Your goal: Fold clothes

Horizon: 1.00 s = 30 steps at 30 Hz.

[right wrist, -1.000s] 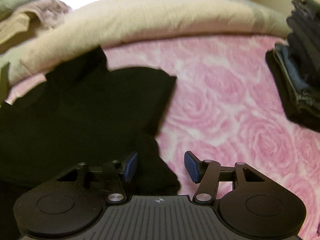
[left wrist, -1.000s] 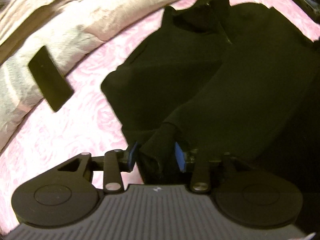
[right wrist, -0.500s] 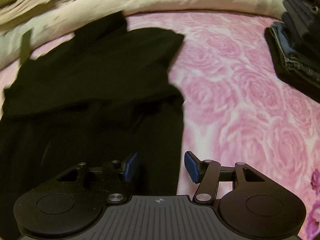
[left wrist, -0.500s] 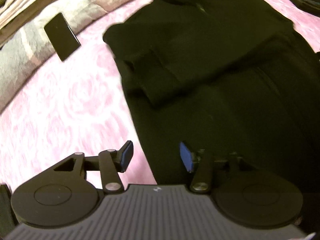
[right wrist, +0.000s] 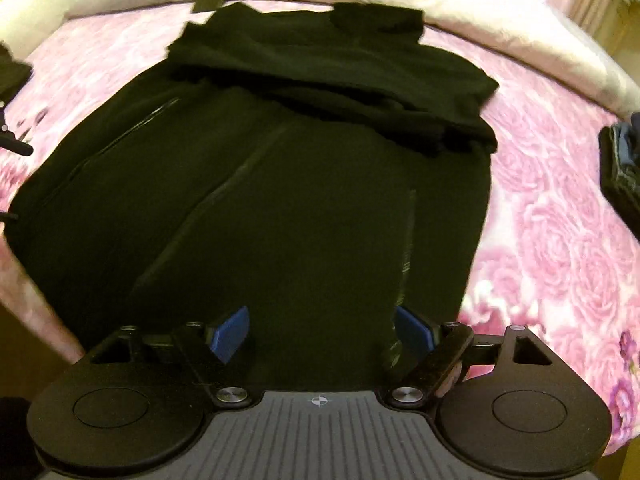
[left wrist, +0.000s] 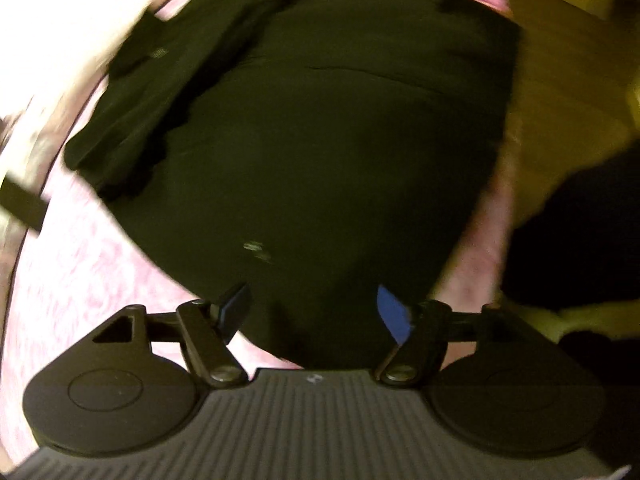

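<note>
A: Where does the black garment (right wrist: 280,168) lie?

B: Spread on the pink rose-patterned bed cover (right wrist: 560,208), filling the centre of both views, its sleeves folded across the upper part.

A: And the fingers?

B: The left gripper (left wrist: 314,314) and right gripper (right wrist: 322,330) hang over the garment's lower hem. Both pairs of blue-padded fingers are opening wide; cloth shows between them, ungripped. Folded dark clothes (right wrist: 620,168) sit at right edge.

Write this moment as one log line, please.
step: reach hem | black garment: sleeves folded in, on pink bedspread | left hand-held gripper: opening, empty | right hand-held gripper: opening, empty
</note>
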Motion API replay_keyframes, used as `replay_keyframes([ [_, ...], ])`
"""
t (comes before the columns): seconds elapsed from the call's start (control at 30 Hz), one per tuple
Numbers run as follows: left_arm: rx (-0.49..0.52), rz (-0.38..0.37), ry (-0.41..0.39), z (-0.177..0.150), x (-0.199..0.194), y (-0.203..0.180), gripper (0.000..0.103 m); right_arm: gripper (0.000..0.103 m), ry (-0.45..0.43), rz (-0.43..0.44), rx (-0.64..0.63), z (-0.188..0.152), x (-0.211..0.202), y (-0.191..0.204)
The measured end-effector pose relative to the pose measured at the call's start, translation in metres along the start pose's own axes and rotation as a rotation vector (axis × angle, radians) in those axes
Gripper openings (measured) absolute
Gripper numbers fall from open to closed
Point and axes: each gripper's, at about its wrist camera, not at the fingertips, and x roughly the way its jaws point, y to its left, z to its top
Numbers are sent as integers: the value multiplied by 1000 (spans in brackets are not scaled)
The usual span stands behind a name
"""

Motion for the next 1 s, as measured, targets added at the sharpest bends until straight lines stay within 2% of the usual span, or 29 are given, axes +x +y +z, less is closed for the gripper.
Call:
replay_keyframes([
  [0.13, 168, 66, -7, -27, 7, -38, 66, 83, -3, -44, 2, -21, -6, 31],
  [0.33, 369, 231, 8, -45, 25, -71, 66, 83, 5, -70, -96, -37, -10, 64],
  [0.43, 465, 287, 5, -46, 40, -71, 67, 83, 13, -70, -154, -45, -10, 75],
  [0.6, 566, 313, -19, -45, 56, -66, 67, 83, 31, -77, -221, -62, -10, 80],
  [0.7, 499, 291, -3, -43, 46, -62, 40, 83, 36, -90, -270, -70, -9, 83],
  [0.73, 471, 289, -8, -41, 41, -59, 35, 83, 34, -94, -294, -72, -9, 85],
  [0.77, 433, 287, -20, -39, 35, -55, 32, 83, 28, -96, -325, -74, -9, 88],
  [0.83, 273, 251, -38, -30, 21, -35, 26, 83, 15, -91, -391, -78, -9, 95],
  [0.93, 3, 149, -46, -18, 7, 3, 24, 83, -9, -79, -487, -83, -4, 107],
  [1.0, -139, 95, -58, -15, 1, 28, 20, 83, -24, -71, -531, -84, 0, 114],
])
